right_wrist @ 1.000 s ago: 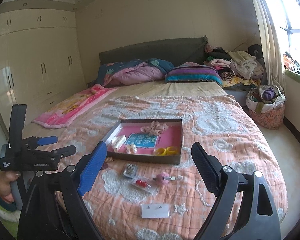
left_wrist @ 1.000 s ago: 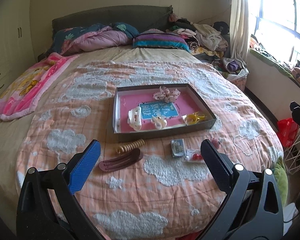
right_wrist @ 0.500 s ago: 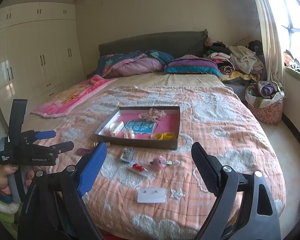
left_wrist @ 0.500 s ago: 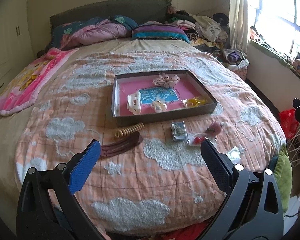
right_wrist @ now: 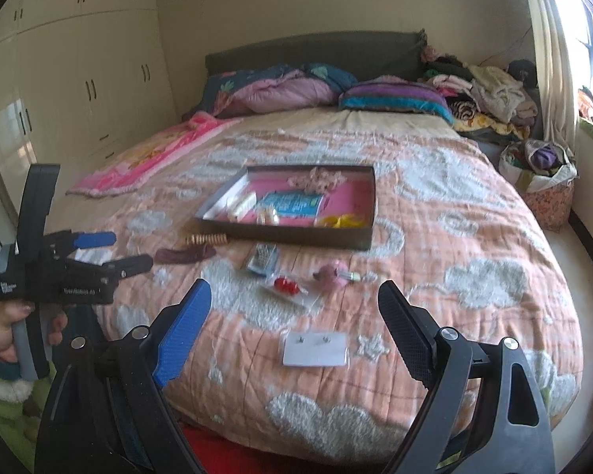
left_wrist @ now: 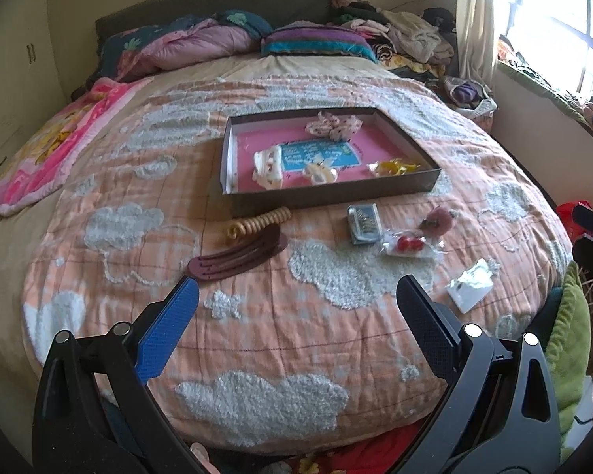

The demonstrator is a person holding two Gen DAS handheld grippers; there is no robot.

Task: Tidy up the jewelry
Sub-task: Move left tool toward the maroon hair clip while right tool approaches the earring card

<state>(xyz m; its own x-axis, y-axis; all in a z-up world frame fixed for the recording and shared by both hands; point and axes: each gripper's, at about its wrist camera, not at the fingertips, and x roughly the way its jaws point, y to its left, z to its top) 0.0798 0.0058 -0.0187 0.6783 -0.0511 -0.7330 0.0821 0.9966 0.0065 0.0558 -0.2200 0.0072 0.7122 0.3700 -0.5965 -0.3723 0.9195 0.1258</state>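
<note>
A: Roughly halfway, judging by the spread. Already inside the shallow box (left_wrist: pixel 332 197): a pale fabric bow (left_wrist: pixel 333 125) at the far wall, a white claw clip (left_wrist: pixel 268 165) and a smaller cream clip (left_wrist: pixel 320 171) toward the near wall, something yellow (left_wrist: pixel 392 167) in the near right corner. Still out on the bed (left_wrist: pixel 257 339), all on the near side of the box: a tan spiral hair tie (left_wrist: pixel 257 223) right against the near wall, a maroon banana clip (left_wrist: pixel 238 259) just beyond that, a small silver comb (left_wrist: pixel 363 223), a clear packet with red beads (left_wrist: pixel 409 243), a pink fuzzy piece (left_wrist: pixel 439 219), and farthest from the box a white earring card (right_wrist: pixel 315 348).

B: And the jaws?

A: Both wide open, nothing between them. Left gripper (left_wrist: pixel 296 308) hanging over bare quilt, near side of the box, banana clip just past the blue pad. Right gripper (right_wrist: pixel 294 308) likewise empty, earring card lying between the pads in view but not touched.

B: Orientation of the banana clip?

A: Flat on the quilt, long axis diagonal: one tip toward the box's near left corner, the other away from the box toward the bed's foot. Probably an across-the-width pinch, not end to end. Earring card lying flat, long edge about parallel to the box's near wall.
</note>
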